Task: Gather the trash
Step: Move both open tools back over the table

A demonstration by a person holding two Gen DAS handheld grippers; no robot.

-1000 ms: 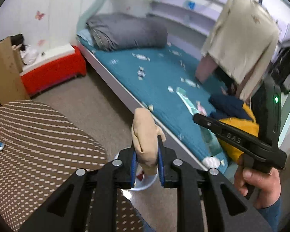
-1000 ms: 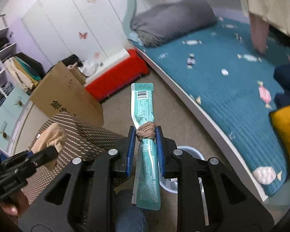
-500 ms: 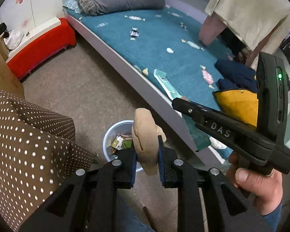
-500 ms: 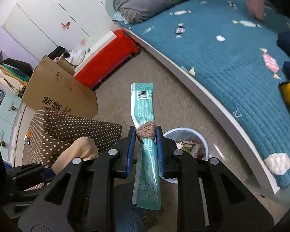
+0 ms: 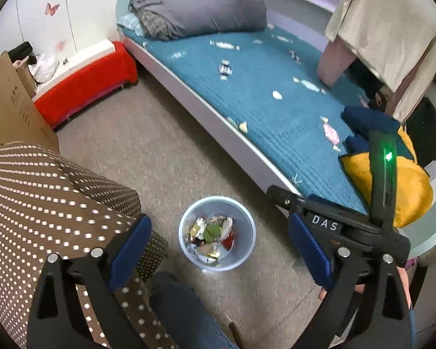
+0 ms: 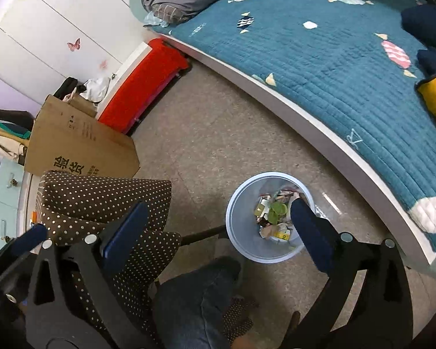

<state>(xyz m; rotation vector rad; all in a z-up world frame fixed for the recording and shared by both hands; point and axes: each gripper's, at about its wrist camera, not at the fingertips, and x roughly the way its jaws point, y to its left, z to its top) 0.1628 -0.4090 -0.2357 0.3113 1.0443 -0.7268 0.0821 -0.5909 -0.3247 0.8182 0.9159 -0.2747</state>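
1. Bedroom with a speckled grey-brown floor (image 5: pixel 148 157); bed (image 5: pixel 270 101) with a teal quilted cover running diagonally across the upper right, folded grey duvet (image 5: pixel 200 8) at its far end, yellow cushion (image 5: pixel 412 186) at the near end.
2. Brown dotted seat (image 5: pixel 43 192) filling the lower left of the left wrist view; flat cardboard box (image 6: pixel 75 145) leaning behind it, red storage box (image 5: pixel 84 84) against the wall beyond.
3. Pale blue trash bin (image 5: pixel 186 250) standing on the floor between the dotted seat and the bed edge, holding crumpled wrappers, a green scrap (image 5: pixel 212 231) and other mixed trash.
4. Knee in blue jeans (image 6: pixel 194 299) at the bottom of both views, just beside the bin.
5. Left gripper (image 5: pixel 218 250) held above the bin, jaws spread wide, having just been opening, nothing between the 2 blue pads; bin centred in the gap and below.
6. Right gripper (image 6: pixel 215 226) also wide, jaws having just been opening, nothing between the pads; bin toward the right pad (image 6: pixel 308 226), which overlaps its rim in the right wrist view. Seen from the left wrist camera, right gripper (image 5: pixel 279 195) hovering to the right of the bin, marked "DAS", a green light (image 5: pixel 388 155) on its body.
7. Bare hand (image 5: pixel 404 288) gripping the right tool's handle at the lower right.
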